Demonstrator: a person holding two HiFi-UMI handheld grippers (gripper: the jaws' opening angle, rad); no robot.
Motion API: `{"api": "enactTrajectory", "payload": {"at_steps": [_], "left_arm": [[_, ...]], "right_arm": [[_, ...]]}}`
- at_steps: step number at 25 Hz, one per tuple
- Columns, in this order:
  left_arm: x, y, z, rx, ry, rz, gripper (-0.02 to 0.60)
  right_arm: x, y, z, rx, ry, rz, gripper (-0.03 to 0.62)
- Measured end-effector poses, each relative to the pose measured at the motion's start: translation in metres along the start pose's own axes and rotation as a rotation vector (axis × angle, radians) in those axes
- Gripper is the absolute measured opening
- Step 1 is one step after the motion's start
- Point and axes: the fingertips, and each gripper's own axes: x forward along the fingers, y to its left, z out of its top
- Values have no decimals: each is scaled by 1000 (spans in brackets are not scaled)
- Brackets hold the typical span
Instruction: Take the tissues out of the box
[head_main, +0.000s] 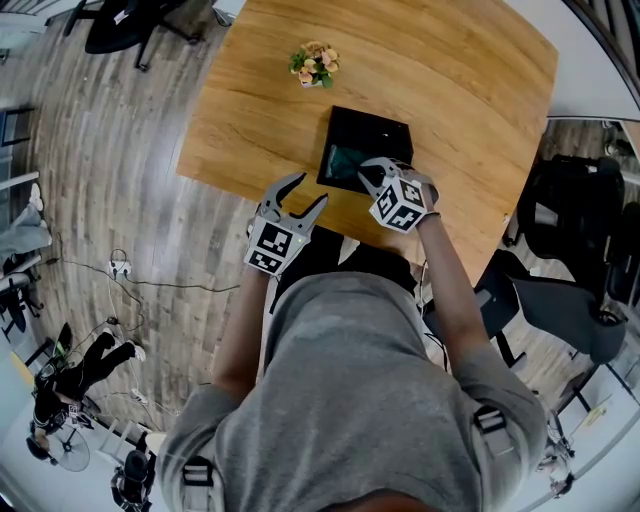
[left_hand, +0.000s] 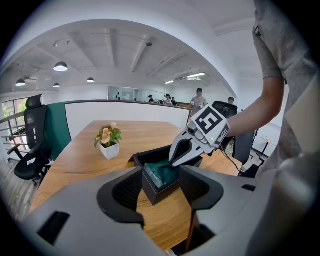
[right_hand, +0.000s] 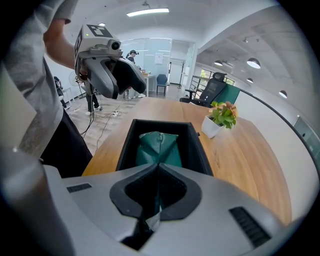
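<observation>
The black box (head_main: 385, 128) is placed lid-less on the wooden desk (head_main: 470, 80), close to the near edge at which the person is standing, with one short end turned toward that edge. A dark green tissue (right_hand: 159, 147) is seated inside the box; its upper part is drawn up into a peak above the rim, and it is flanked on both long sides by the box walls. The right gripper (head_main: 368, 172) is lowered steeply over the near end of the box. Its jaws are closed together, and the peak of the tissue is pinched between the pads. In the head view the near end of the box is partly covered by this gripper and its marker cube. The left gripper (head_main: 312, 188) is held over the near edge of the desk, left of the box and apart from it. Its jaws are spread wide and nothing is gripped; the nearest corner of the box is only seen beyond the gap between them. A small potted plant (head_main: 315, 63) in a white pot is set farther in on the desk, toward the left edge, well apart from the box. Black office chairs (head_main: 575, 300) are parked off the right edge of the desk.
</observation>
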Motion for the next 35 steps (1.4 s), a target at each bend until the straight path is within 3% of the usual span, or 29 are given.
{"api": "enactTrajectory", "payload": {"at_steps": [35], "left_arm": [[-25,-21,4,19,-60,-28,245]], "right_arm": [[-31,-1,18,10,1,-98,8]]}}
